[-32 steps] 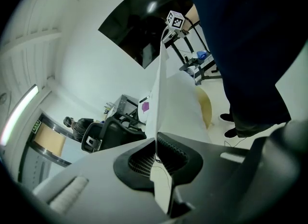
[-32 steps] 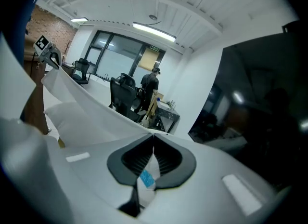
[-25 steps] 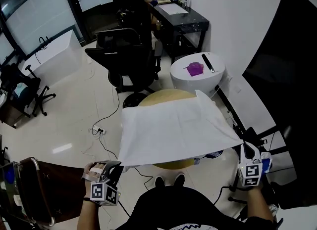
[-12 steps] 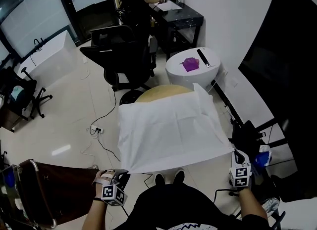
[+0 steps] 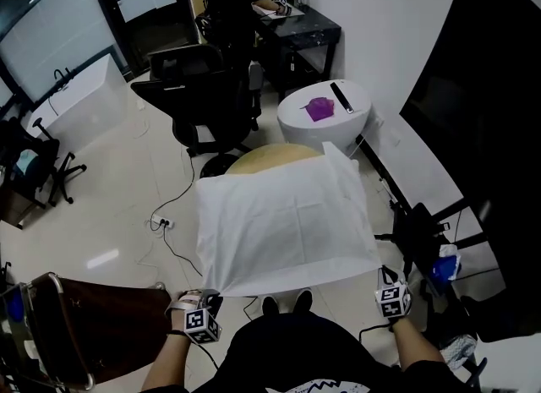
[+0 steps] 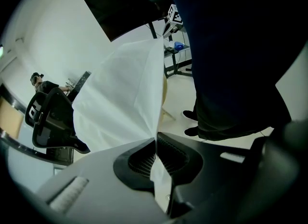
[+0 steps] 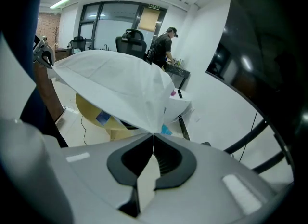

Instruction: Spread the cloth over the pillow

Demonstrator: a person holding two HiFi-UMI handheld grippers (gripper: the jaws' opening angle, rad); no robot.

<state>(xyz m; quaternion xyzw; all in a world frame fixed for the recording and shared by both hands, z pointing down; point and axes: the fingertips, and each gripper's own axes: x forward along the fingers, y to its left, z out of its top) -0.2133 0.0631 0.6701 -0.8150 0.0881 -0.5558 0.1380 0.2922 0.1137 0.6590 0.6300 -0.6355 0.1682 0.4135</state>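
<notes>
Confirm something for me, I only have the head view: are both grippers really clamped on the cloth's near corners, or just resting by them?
Observer: Yes for the left gripper: its own view shows the jaws shut on a corner of the white cloth.
Operator: And the right?
Observer: The right gripper is the same, a cloth corner pinched between shut jaws.
Operator: Is the near edge down yet?
Observer: No; the right gripper view looks under it, and it hangs above the yellow round table.
</notes>
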